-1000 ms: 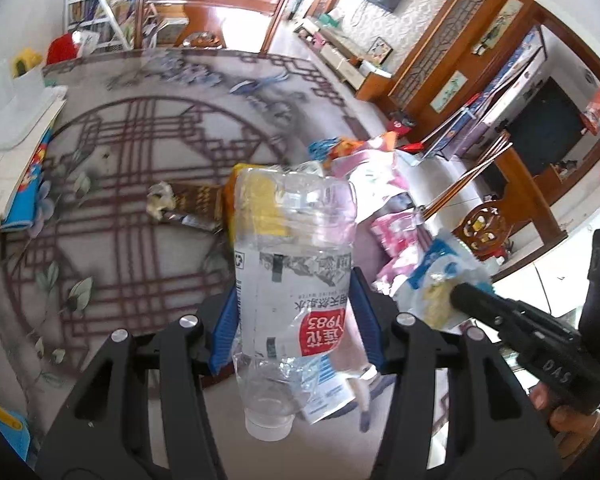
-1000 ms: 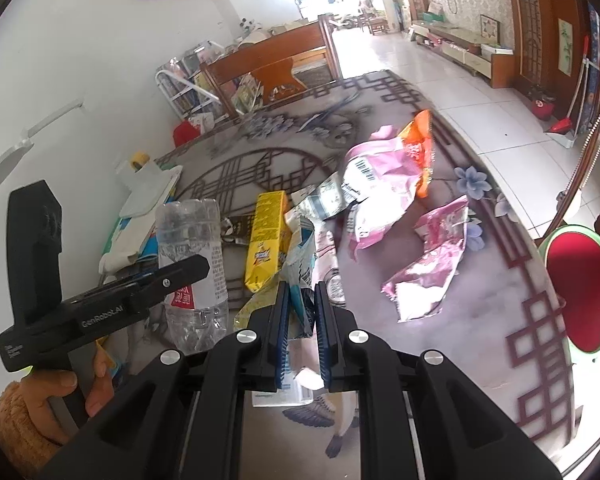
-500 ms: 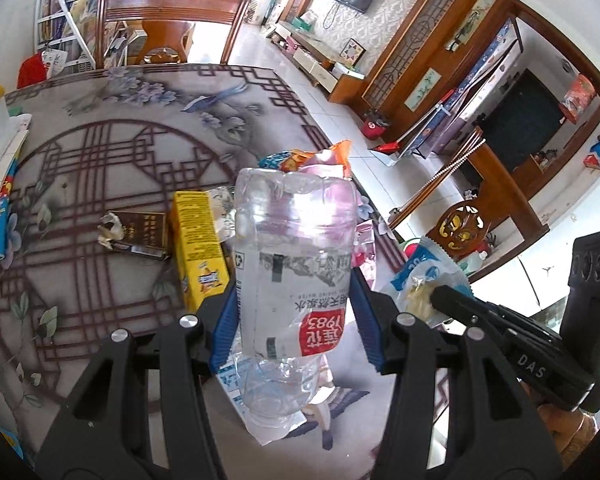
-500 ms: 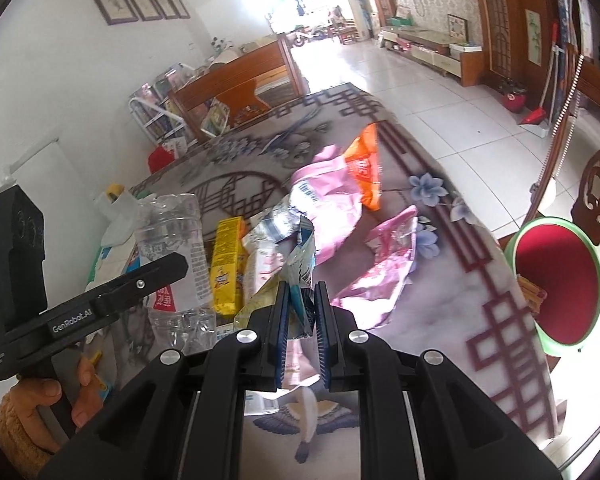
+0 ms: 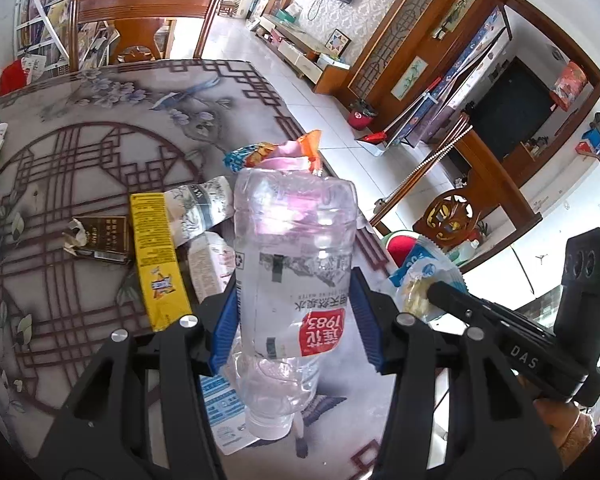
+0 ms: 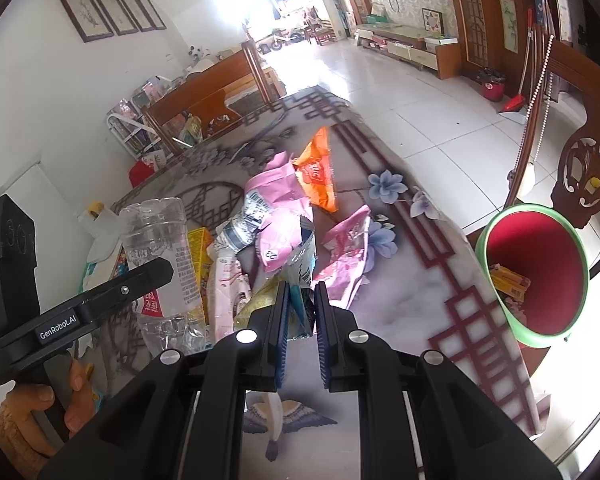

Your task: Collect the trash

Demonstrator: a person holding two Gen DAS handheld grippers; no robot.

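In the left wrist view the bottle (image 5: 296, 280) stands cap-down at frame centre between the left tongs (image 5: 294, 320), with the long box (image 5: 158, 264) to its left on the worktop (image 5: 60, 168) and the small carton (image 5: 100, 236) further left. In the right wrist view the wrappers (image 6: 284, 208) lie mid-frame on the worktop above the right tongs (image 6: 302, 312). The bin (image 6: 536, 272) sits at the right edge, beside the worktop.

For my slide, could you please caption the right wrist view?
Right gripper pinching a wrapper above the littered table, red bin alongside.
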